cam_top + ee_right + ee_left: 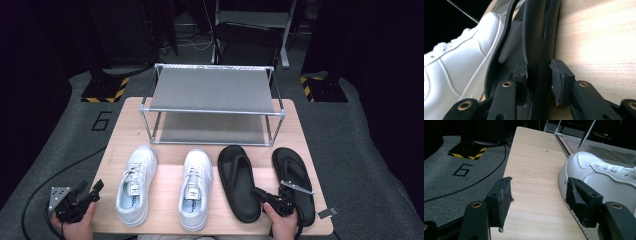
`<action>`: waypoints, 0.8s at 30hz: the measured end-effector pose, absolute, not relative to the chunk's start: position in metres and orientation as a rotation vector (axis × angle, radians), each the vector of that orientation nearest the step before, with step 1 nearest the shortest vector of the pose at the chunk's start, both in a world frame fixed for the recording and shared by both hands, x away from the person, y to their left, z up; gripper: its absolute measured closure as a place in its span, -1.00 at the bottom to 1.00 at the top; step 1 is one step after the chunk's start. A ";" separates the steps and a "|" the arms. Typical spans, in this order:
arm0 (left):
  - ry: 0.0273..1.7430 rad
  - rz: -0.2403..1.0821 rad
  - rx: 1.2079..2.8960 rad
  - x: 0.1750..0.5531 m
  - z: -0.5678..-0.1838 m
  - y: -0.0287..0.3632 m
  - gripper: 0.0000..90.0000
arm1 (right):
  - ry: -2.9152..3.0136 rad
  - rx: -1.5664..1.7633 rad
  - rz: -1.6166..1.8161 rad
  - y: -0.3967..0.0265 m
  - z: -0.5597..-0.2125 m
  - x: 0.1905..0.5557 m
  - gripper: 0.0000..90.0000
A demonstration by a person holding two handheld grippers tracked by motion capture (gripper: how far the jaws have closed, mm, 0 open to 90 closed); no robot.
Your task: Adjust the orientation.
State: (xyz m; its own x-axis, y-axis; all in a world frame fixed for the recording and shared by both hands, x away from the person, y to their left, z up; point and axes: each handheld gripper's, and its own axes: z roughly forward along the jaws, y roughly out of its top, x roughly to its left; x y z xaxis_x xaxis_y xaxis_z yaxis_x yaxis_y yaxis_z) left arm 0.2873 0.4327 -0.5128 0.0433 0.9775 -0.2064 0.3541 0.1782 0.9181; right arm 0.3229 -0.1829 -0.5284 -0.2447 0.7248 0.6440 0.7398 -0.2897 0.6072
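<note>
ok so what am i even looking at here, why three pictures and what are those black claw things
A person sits at a wooden table and holds a hand-held tool with two black jaws in each hand. The wide picture comes from a camera above the table. The other two come from cameras riding on the tools, looking along their jaws.

On the table lie two white sneakers, two black sandals and a metal shoe rack.

The left gripper is open above the table's edge beside a sneaker, with nothing between its jaws. The right gripper has its jaws either side of the left sandal's rim; the inner pad touches it, the outer pad looks slightly apart, so it is not yet clamped.
</note>
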 end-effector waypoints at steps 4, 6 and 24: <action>1.490 0.814 1.343 0.287 -0.513 0.433 -0.17 | -1.828 -1.928 -1.664 -0.185 -0.525 0.321 0.50; 1.491 0.814 1.341 0.287 -0.513 0.433 -0.17 | -1.828 -1.938 -1.684 -0.187 -0.524 0.320 0.50; 1.496 0.807 1.330 0.286 -0.512 0.434 -0.17 | -1.926 -2.004 -1.767 -0.179 -0.490 0.325 0.50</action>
State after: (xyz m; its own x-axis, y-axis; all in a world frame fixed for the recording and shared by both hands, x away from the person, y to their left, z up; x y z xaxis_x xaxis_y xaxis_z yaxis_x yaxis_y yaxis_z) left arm 0.2861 0.4344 -0.5124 0.0357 0.9750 -0.2191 0.3529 0.1928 0.9156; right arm 0.3255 -0.1788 -0.4896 -0.2524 0.7885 0.5608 0.6263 -0.3087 0.7159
